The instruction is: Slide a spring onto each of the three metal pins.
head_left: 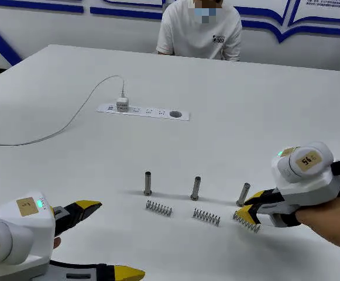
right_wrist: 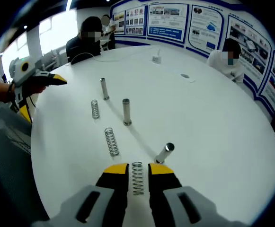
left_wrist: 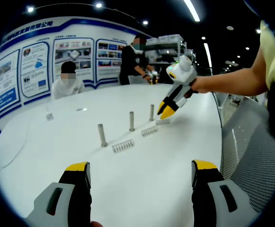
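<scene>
We face a broad white table (head_left: 246, 105) carrying a white power strip (head_left: 143, 111) and its grey cable (head_left: 70, 120). Behind it we see a white wall (head_left: 41, 29) with blue stripes, poster boards (right_wrist: 168, 21), and bright strip lights (left_wrist: 191, 9) overhead.

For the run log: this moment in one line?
right gripper: open around rightmost spring | left gripper: open | pins: bare | other springs: on table

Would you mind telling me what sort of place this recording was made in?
Likely a company showroom or training room: a large white table, blue-trimmed display boards along the walls, and stocked shelving behind.
</scene>
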Motion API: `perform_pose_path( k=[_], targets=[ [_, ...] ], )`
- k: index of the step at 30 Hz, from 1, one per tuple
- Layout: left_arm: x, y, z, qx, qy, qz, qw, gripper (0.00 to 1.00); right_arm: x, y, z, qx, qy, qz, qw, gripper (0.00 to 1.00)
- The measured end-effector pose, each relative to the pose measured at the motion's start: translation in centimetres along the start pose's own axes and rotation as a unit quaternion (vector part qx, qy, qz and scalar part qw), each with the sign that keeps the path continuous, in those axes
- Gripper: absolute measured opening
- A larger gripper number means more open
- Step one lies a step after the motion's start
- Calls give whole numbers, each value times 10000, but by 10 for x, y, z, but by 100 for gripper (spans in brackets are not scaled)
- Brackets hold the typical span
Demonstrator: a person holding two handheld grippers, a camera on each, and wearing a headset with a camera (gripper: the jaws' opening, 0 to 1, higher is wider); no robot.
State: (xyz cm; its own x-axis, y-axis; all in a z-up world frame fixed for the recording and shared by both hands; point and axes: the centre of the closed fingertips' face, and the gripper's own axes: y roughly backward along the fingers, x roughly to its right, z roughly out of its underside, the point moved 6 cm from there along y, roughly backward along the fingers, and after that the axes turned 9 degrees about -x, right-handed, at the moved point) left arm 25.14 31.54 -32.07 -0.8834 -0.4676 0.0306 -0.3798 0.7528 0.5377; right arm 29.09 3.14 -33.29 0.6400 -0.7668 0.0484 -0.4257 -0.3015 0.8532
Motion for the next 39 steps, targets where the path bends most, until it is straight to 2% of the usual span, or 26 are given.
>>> perform_pose_path(
  k=[17, 39],
  targets=[
    [0, -1, 3, -20, 54, -23, 10000, 89, -1, -14, 1, -368, 229, -175, 9989, 17],
    [-2, -1, 6, -61, 111, -51, 9999, 89, 0, -23, 0, -609, 300, -339, 9971, 16]
  ],
)
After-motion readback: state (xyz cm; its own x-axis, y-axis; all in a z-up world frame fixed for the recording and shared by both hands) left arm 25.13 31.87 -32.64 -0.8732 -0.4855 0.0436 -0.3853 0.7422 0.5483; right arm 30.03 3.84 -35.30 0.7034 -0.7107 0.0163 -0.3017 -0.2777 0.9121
